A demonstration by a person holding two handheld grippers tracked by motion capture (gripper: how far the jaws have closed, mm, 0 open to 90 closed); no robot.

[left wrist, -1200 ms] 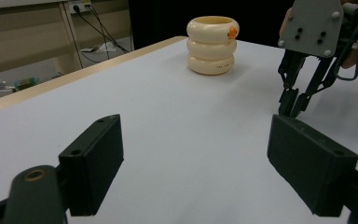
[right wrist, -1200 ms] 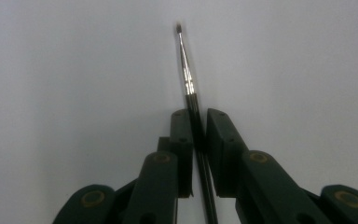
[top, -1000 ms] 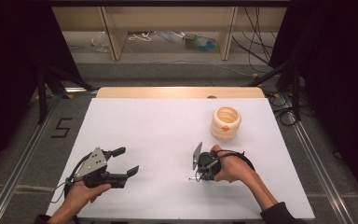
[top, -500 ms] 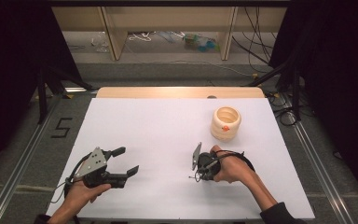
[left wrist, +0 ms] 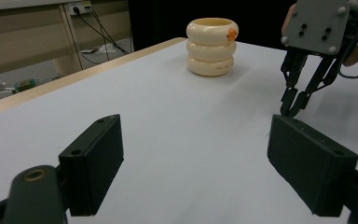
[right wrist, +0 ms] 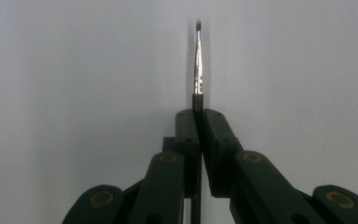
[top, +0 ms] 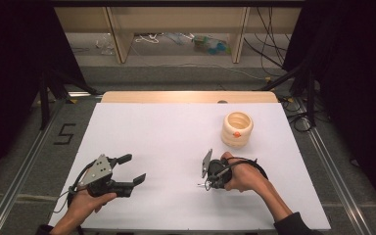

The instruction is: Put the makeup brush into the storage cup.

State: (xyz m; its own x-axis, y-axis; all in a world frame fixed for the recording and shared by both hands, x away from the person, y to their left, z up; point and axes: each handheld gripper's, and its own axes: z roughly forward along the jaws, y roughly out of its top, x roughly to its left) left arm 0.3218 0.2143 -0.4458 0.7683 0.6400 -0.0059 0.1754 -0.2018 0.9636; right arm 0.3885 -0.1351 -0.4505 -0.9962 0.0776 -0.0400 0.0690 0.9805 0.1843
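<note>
Left gripper (top: pixel 133 169): hung over the near left of the white table (top: pixel 152 132), jaws spread wide, empty.
Right gripper (right wrist: pixel 198 122): clenched on a fine paintbrush (right wrist: pixel 198 60), tip pointing down at the table.
Change: almost none within the last second; both hands held position.
Holder (top: pixel 237 129): cream ringed pot, far right, likely the brush's destination.

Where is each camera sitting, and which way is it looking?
High view: above the person's side, looking forward and down at the white table; both forearms and hands show.
Left gripper view: on the left gripper, facing the cream ringed pot; its open jaws show.
Right gripper view: on the right gripper, looking down at a thin paintbrush.
Shared: high and left views both show the pot.
</note>
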